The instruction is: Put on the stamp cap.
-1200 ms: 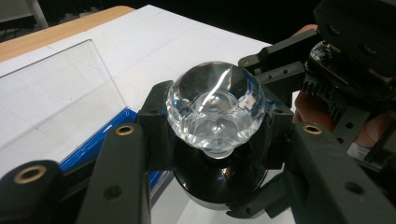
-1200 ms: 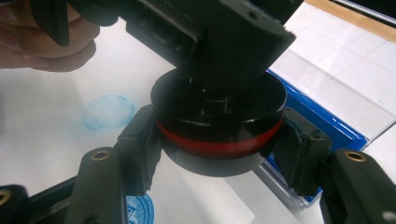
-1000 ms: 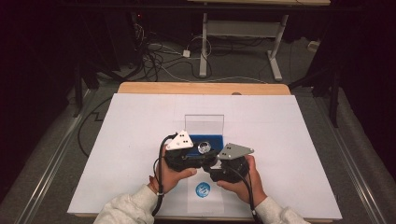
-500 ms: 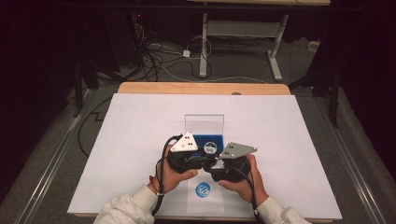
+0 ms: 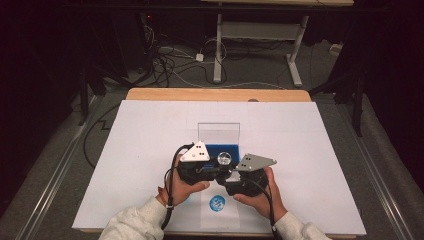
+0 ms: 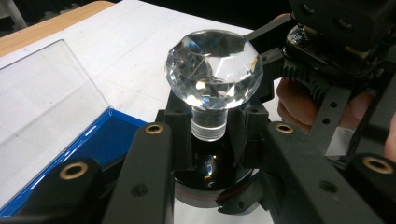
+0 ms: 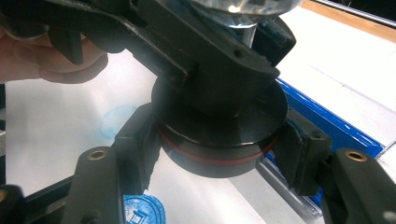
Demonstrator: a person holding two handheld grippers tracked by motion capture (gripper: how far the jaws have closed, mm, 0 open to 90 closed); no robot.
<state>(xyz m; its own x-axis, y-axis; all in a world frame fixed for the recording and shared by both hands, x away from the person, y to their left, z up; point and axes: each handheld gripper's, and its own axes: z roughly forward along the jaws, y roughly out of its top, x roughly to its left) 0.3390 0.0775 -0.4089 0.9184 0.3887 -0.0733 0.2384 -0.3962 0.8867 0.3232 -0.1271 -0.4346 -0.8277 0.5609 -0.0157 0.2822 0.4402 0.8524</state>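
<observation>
Blue logo (image 5: 217, 202) at 6 o'clock, nearest person. Above it, right gripper (image 7: 219, 154) clamps black base (image 7: 219, 140) at its rim, apparently steadying it. Left gripper (image 6: 210, 135), jaws just closed, pinches stem of crystal knob (image 6: 214, 70) from 9 o'clock, likely to seat or pull it. Knob sits upright in base, mid-table. Blue case (image 5: 220, 148), clear lid (image 5: 219, 134) raised, waits at 12 o'clock.
</observation>
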